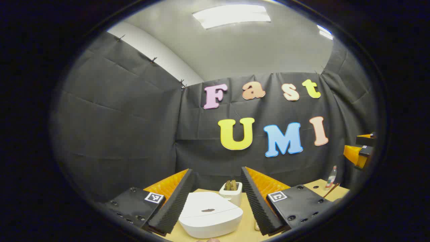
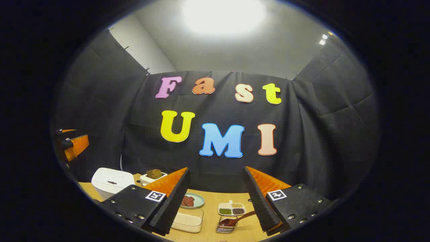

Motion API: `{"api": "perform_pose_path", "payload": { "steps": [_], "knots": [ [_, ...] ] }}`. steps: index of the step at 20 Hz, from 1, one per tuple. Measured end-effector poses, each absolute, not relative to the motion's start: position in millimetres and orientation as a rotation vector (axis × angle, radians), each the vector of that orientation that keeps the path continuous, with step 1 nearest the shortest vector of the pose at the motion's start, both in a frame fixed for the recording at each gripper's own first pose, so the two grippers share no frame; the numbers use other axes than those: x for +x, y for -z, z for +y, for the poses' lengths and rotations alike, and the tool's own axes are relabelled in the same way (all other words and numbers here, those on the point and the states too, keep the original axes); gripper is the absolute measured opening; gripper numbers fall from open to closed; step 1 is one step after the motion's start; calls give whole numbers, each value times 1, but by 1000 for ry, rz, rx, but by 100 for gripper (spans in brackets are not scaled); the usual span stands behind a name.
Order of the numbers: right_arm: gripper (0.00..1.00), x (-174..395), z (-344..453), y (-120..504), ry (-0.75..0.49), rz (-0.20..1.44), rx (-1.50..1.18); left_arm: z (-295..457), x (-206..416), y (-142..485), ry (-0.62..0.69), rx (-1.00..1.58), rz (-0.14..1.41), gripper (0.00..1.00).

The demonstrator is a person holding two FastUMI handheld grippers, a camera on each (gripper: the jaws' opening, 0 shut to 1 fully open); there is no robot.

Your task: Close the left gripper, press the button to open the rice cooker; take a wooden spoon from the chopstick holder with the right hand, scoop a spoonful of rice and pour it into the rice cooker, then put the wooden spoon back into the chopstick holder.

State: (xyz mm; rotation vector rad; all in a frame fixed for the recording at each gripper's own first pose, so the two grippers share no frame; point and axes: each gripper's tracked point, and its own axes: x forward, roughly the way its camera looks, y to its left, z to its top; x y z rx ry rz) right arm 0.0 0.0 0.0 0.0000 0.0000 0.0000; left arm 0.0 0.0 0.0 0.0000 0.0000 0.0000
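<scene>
From the left gripper view, my left claw (image 1: 216, 198) stood with its fingers spread apart, gripping nothing, raised above the pale wooden surface (image 1: 248, 222). Between the fingers sat the white rounded rice cooker (image 1: 210, 213), lid down, a small dark slot on its top. Just behind it stood a white rectangular holder (image 1: 231, 192) with brownish pieces poking out of the top. Far to the right I could see a small clear bottle with a red cap (image 1: 331, 177) upright near the surface's edge, and a thin brown stick (image 1: 331, 190) beside it.

From the right gripper view, my right claw (image 2: 216, 198) was likewise wide apart and empty, hanging over the surface (image 2: 208, 228). Between its fingers lay a clear plastic box of white rice (image 2: 188, 219), a pale green plate (image 2: 198, 200) holding something reddish, and a white divided dish of coloured beans (image 2: 231, 208). The brown wooden spoon (image 2: 235, 219) rested, bowl down, in a metal wire chopstick holder (image 2: 225, 227); whether that holder stood or lay flat I could not quite tell at the frame's edge. The rice cooker (image 2: 112, 183) sat well off to the left.
</scene>
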Motion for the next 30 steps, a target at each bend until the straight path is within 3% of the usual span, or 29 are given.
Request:
{"api": "perform_pose_path", "payload": {
  "steps": [24, 26, 30],
  "knots": [
    [95, -12, -29, 7, 78, 22, -32, -19, 30, -3, 76, -10, -25, 95],
    [95, -14, -30, 9, 80, 26, -32, -21, 33, -1, 88, -3, -17, 91],
    [95, -17, -31, 13, 82, 39, -29, -12, 37, -2, 62, 0, -12, 52]
  ]
}}
